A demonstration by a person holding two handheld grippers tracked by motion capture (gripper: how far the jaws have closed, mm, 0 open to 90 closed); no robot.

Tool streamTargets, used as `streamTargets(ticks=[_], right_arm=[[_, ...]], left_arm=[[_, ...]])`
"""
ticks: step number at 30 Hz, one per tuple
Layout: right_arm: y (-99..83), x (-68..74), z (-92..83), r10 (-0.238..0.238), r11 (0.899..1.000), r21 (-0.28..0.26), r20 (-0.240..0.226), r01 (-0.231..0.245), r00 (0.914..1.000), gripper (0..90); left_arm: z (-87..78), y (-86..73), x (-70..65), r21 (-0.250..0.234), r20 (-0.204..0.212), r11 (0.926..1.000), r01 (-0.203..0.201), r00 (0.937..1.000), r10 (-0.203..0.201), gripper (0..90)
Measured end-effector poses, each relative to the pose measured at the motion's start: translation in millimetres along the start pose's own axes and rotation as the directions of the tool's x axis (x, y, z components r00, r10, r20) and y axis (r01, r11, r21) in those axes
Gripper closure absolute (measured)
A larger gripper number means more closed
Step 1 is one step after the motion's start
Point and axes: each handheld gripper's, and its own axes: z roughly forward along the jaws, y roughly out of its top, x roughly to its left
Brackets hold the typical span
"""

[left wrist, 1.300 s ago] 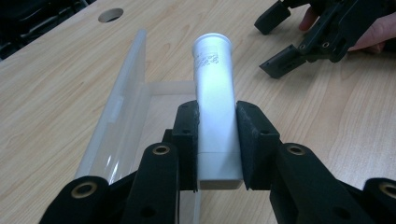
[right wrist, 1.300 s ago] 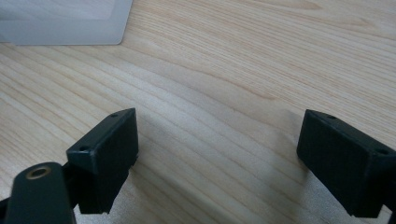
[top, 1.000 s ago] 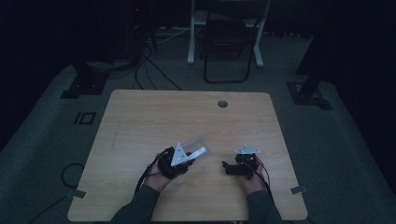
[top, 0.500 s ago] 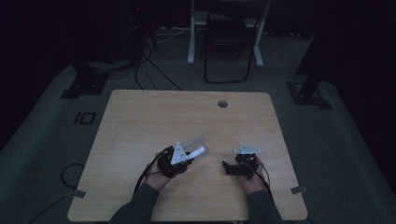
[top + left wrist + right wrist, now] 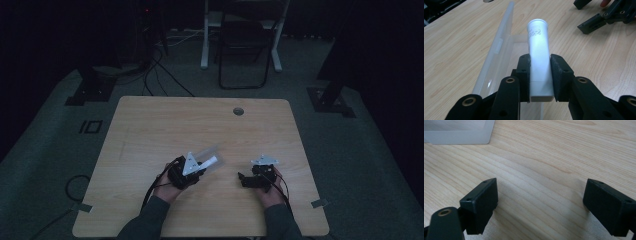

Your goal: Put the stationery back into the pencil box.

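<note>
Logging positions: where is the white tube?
Left gripper view: the tube sits clamped in the left gripper, above a clear tray, near the table's front.

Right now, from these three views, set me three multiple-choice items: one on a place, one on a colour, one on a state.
1. Where does the round hole in the light wooden table lie?
A. near the far edge
B. near the person's edge
C. at the left edge

2. What colour is the smooth plastic tube in the left hand-held gripper?
A. red
B. white
C. green

3. How do the jaws of the right hand-held gripper stand?
A. shut on the tube
B. shut on nothing
C. wide open over bare wood

Key: 1 A, the high view shows it far from the hands. 2 B, the left gripper view shows it white. 3 C, the right gripper view shows wood between them.
</note>
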Motion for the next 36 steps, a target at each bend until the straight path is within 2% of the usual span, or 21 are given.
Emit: streamTargets(ticks=[22,29,31,36], right_arm=[[0.0,0.0,0.0,0.0,1.0,0.0,0.0,0.0,1.0,12.4],[0.0,0.0,0.0,0.0,1.0,0.0,0.0,0.0,1.0,12.4],[0.0,0.0,0.0,0.0,1.0,0.0,0.0,0.0,1.0,12.4],[-0.1,0.1,0.0,-0.005,1.0,0.0,-0.002,0.005,1.0,12.4]], left_arm=[[9.4,-5.5,4.7,0.038,-0.043,0.9993,-0.005,0.9991,0.007,70.9],[13.5,-8.6,3.6,0.068,-0.072,0.9974,-0.023,0.997,0.028,70.6],[14.5,-10.0,3.2,0.079,-0.081,0.9965,-0.027,0.9962,0.033,70.0],[10.0,-9.0,2.4,0.062,-0.087,0.9978,-0.024,0.9958,0.03,63.6]])
